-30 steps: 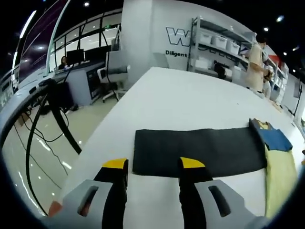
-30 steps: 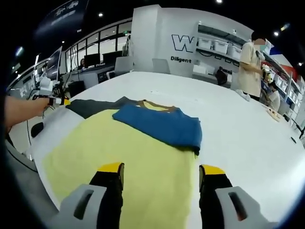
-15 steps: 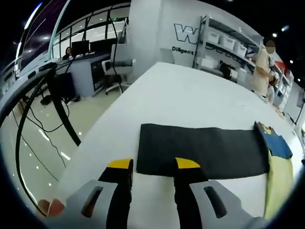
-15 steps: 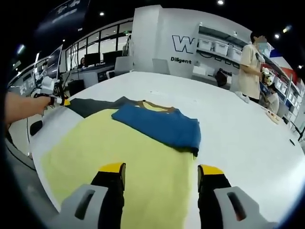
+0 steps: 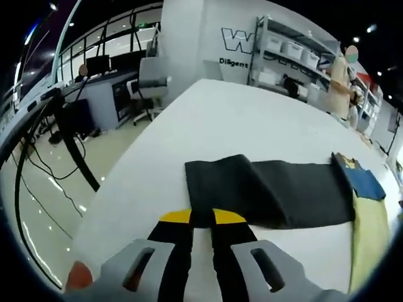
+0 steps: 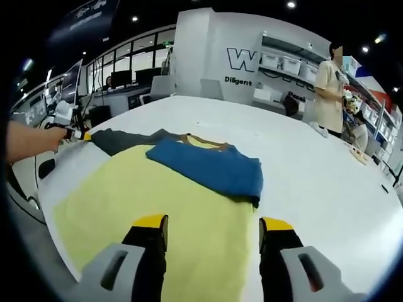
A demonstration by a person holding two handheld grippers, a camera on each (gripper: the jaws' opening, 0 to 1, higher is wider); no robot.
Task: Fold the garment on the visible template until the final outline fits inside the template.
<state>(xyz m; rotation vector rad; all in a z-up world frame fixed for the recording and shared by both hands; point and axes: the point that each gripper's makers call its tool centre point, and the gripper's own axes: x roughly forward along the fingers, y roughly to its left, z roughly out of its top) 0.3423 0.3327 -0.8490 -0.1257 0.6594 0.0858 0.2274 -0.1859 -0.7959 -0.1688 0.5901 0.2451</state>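
Note:
The garment lies on a white table (image 5: 252, 126). Its dark grey part (image 5: 283, 195) stretches across the left gripper view. My left gripper (image 5: 201, 217) is shut on that part's near left edge, and the cloth there rises in a ridge. Further right lie the blue part (image 5: 364, 182) and the yellow cloth (image 5: 368, 233). In the right gripper view, my right gripper (image 6: 213, 223) hangs open over the yellow cloth (image 6: 145, 195), touching nothing. The blue part (image 6: 211, 167) lies folded over it, below a brown collar (image 6: 203, 140). The dark grey part (image 6: 119, 139) runs left to the left gripper (image 6: 74, 133).
The table's left edge (image 5: 135, 157) drops to a shiny floor with black cables (image 5: 69, 151). An office chair (image 5: 150, 78) and desks stand beyond it. A person (image 6: 327, 78) stands by storage shelves (image 6: 286, 63) at the table's far right.
My left gripper's jaws have shut on the near edge of the dark grey part, and the cloth has bunched up into a ridge. The right gripper has barely moved.

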